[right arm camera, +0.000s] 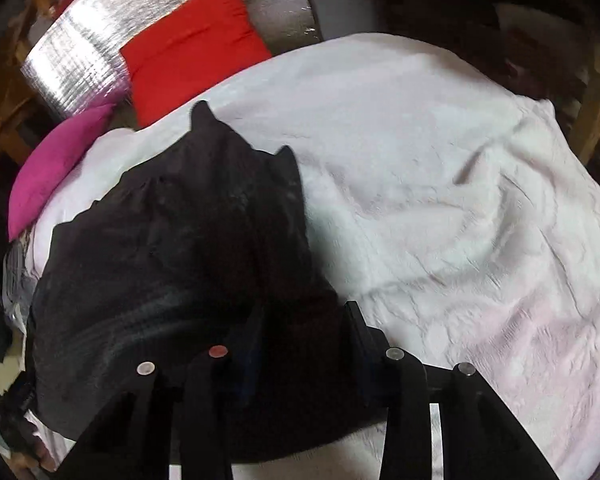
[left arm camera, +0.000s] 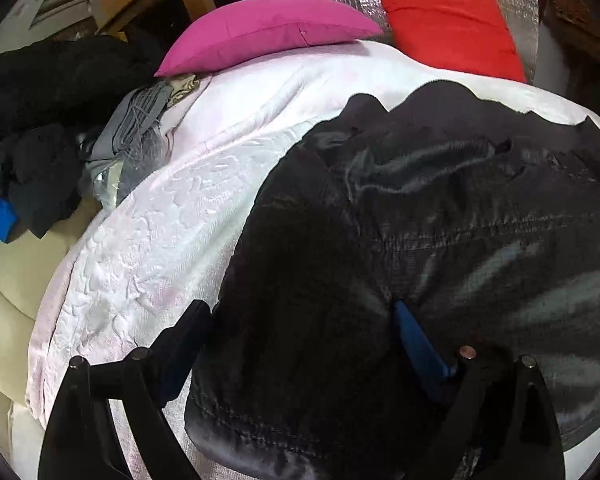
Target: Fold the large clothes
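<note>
Dark garment spread on the bed, both claws over it.

I see the large black stitched garment (left arm camera: pixel 440 216) lying rumpled on the white textured bedspread (left arm camera: pixel 148 240), below a magenta pillow (left arm camera: pixel 268 36) and a red cushion (left arm camera: pixel 452 24). My left claw (left arm camera: pixel 300 328) stands spread wide, one finger off the cloth's edge over the bedspread, the blue-padded finger (left arm camera: pixel 418 340) against the fabric; nothing pinched. My right claw (right arm camera: pixel 304 332) sits partly closed with dark fabric between its fingers; I cannot tell whether the pads grip it. A heap of dark and grey clothes (left arm camera: pixel 60 128) lies left of the bedspread.
</note>
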A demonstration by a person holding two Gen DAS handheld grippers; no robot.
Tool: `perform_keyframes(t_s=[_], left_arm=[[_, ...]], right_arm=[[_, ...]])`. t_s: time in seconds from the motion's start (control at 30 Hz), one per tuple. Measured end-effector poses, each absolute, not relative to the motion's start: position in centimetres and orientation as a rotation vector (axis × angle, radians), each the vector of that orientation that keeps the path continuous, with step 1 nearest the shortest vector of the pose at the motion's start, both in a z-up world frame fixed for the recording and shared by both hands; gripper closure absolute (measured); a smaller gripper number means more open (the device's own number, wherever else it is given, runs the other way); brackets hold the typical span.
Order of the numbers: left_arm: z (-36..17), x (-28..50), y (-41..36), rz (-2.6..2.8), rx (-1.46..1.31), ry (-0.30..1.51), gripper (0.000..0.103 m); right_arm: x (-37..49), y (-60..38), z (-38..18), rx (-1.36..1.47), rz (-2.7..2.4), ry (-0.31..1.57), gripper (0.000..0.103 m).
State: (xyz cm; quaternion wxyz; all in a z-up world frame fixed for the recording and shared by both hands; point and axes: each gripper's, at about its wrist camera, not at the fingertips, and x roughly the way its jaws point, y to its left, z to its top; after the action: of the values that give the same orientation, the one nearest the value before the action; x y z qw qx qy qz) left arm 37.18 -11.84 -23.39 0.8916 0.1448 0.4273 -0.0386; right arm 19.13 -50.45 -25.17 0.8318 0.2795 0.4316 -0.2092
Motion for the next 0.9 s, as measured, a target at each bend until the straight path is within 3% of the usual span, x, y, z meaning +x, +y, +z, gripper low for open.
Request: perform_keyframes(t_s=[0.2,0.43,0.6,0.7,0.8,0.9], left_arm=[[-21.8,37.2,-10.5,-0.095,0.185,0.92,0.01],[-18.3,34.6,-11.2,-0.163,0.162,0.74,0.01],[-21.1,34.5,-14.1,-0.237,0.296,0.822,0.01],[-23.2,35.2,-14.6,-0.227,0.314,0.904,0.008],[-22.1,35.3,-14.0,-0.24,0.266,0.908,0.008],[-21.0,35.6,-12.7,-0.222,0.216,0.884,0.008]], right_arm=[[17.9,-50.5,-23.6,0.584,-0.45,0.867,0.056],[18.7,-45.9,-18.0,0.467,-0.333,0.633,0.046],[22.9,-41.3,-19.5,0.413,-0.179,0.724,0.046],[26.0,-39.7,-22.8,0.364,-0.189,0.901,0.045],[27.2,-39.2,-22.3,0.31,-0.208,0.909,0.045],[27.6,-39.6,-20.2,0.417,-0.118,0.797,0.045]])
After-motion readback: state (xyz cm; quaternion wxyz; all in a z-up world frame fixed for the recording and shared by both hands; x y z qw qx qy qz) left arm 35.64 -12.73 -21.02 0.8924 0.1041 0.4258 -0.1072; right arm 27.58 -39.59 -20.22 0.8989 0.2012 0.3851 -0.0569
